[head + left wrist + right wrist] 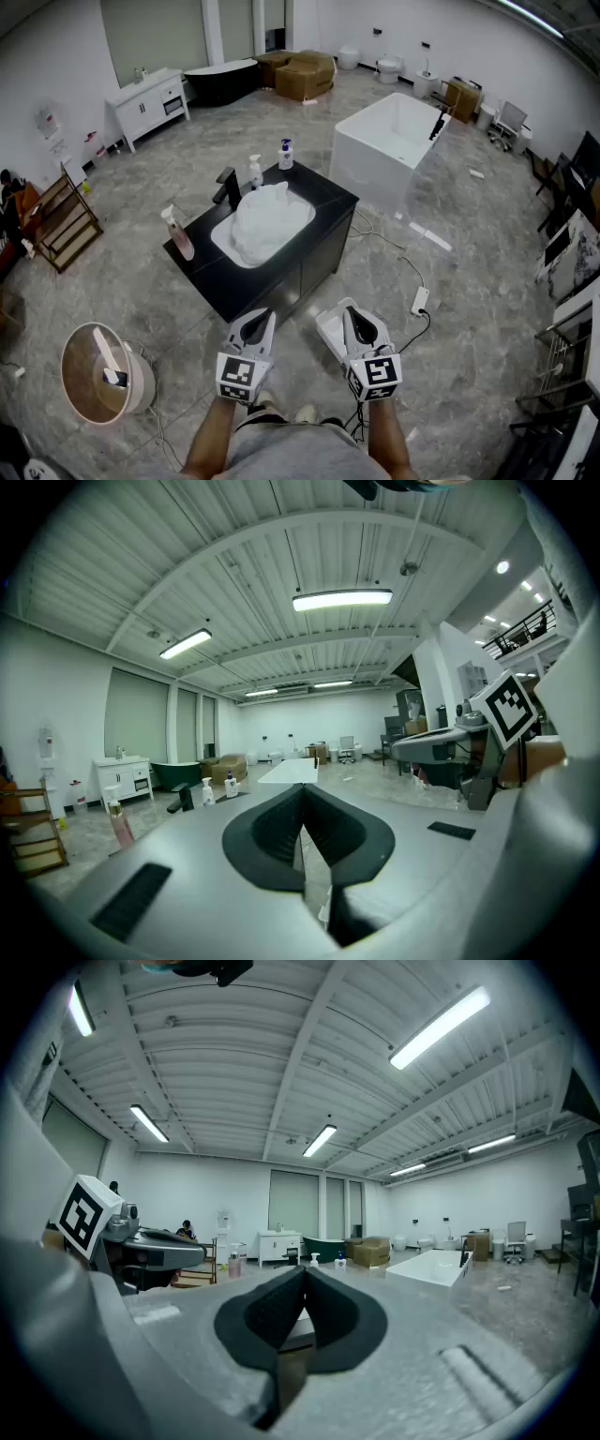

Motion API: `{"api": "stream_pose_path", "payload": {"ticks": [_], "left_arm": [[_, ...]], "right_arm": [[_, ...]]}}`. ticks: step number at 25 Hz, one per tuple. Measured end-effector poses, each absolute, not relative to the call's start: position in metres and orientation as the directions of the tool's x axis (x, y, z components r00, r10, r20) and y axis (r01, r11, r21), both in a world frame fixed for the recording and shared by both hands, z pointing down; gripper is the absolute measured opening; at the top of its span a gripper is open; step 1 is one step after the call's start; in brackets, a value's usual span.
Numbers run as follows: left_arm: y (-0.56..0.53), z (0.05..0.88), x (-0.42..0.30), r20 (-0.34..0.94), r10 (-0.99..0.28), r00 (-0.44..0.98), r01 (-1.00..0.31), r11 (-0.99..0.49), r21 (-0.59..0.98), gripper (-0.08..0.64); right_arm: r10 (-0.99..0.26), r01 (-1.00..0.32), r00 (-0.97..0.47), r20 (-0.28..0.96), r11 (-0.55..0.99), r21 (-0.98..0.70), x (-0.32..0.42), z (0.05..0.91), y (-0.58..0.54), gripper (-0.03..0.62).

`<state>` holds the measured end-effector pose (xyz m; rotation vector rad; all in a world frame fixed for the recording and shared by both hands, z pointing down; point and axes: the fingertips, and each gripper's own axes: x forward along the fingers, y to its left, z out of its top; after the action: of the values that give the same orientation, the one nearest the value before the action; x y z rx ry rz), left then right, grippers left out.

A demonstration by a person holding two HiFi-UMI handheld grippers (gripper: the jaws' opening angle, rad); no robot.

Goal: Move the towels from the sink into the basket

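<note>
A heap of white towels (267, 217) fills the white sink (221, 242) set in a black vanity (319, 199) at the middle of the head view. The round beige basket (142, 382) stands on the floor at lower left, well apart from the vanity. Both grippers are held side by side in front of the vanity, short of the sink. My left gripper (270, 319) (302, 803) has its jaws pressed together with nothing between them. My right gripper (347, 314) (304, 1279) is likewise shut and empty. Neither touches the towels.
A black faucet (228, 187) and three bottles (178, 232) (255, 172) (285, 154) stand around the sink. A white bathtub (394, 141) lies behind right. A small white container (330, 333) and a power strip (420, 300) with cable lie on the floor near my right gripper.
</note>
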<state>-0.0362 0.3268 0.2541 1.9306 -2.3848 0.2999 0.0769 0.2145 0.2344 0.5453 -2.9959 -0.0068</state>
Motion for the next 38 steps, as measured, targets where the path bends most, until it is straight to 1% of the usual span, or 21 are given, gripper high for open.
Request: {"api": "stream_pose_path", "payload": {"ticks": [9, 14, 17, 23, 29, 38], "left_arm": [[0.329, 0.254, -0.029, 0.156, -0.962, -0.223, -0.972, 0.207, -0.109, 0.015], [0.329, 0.253, -0.035, 0.153, -0.959, -0.237, -0.969, 0.222, -0.111, 0.015], [0.327, 0.255, -0.051, 0.16, -0.953, -0.256, -0.964, 0.24, -0.116, 0.015], [0.305, 0.265, -0.107, 0.177, -0.944, -0.279, -0.959, 0.263, -0.108, 0.015], [0.265, 0.279, -0.196, 0.201, -0.941, -0.271, -0.962, 0.262, -0.07, 0.015], [0.211, 0.343, -0.308, 0.301, -0.929, -0.216, -0.973, 0.23, 0.011, 0.015]], "right_arm": [[-0.341, -0.342, -0.936, 0.089, 0.94, 0.002, 0.082, 0.238, 0.224, 0.0], [-0.309, -0.307, -0.947, 0.091, 0.951, 0.029, 0.064, 0.238, 0.227, 0.0], [-0.289, -0.288, -0.953, 0.091, 0.957, 0.03, 0.044, 0.24, 0.224, 0.0], [-0.261, -0.259, -0.96, 0.106, 0.965, 0.028, -0.015, 0.252, 0.201, 0.0], [-0.246, -0.247, -0.96, 0.136, 0.969, 0.007, -0.108, 0.264, 0.165, 0.0], [-0.244, -0.256, -0.942, 0.232, 0.966, -0.024, -0.235, 0.324, 0.113, 0.0]]}}
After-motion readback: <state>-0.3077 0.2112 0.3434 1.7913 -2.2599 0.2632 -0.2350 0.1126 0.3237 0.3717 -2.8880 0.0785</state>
